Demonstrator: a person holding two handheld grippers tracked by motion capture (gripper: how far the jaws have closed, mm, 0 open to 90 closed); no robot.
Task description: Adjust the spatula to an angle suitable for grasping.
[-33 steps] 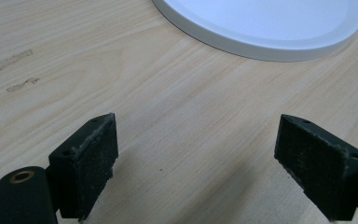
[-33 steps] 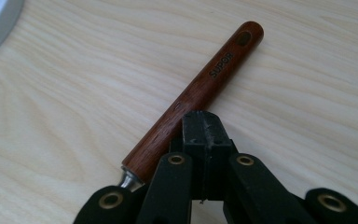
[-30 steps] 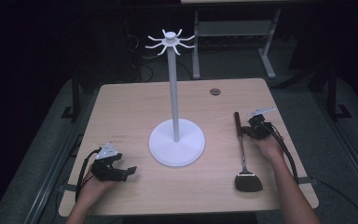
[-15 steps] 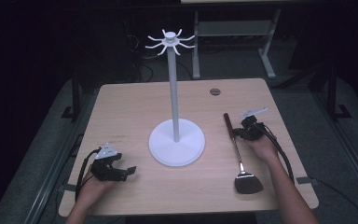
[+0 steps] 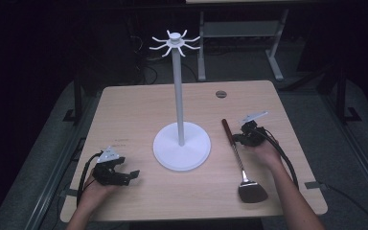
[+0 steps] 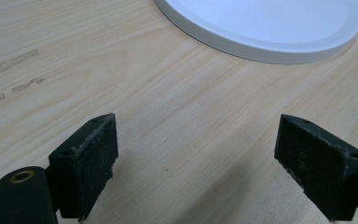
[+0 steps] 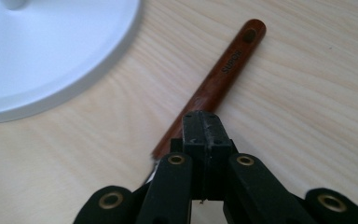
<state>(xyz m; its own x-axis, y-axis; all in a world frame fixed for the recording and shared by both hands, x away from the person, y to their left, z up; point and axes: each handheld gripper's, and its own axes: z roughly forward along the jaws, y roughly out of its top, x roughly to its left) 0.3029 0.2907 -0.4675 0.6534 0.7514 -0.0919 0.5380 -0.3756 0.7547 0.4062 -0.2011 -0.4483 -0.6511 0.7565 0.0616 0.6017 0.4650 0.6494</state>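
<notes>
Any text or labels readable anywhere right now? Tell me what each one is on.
"SUPOR", or close to it: dark lettering along the wooden handle of the spatula, seen in the right gripper view; slightly blurred, so the last letters are uncertain.
Faint marks on the table near the left gripper: too small and blurred to read.
White stand: no text.
</notes>
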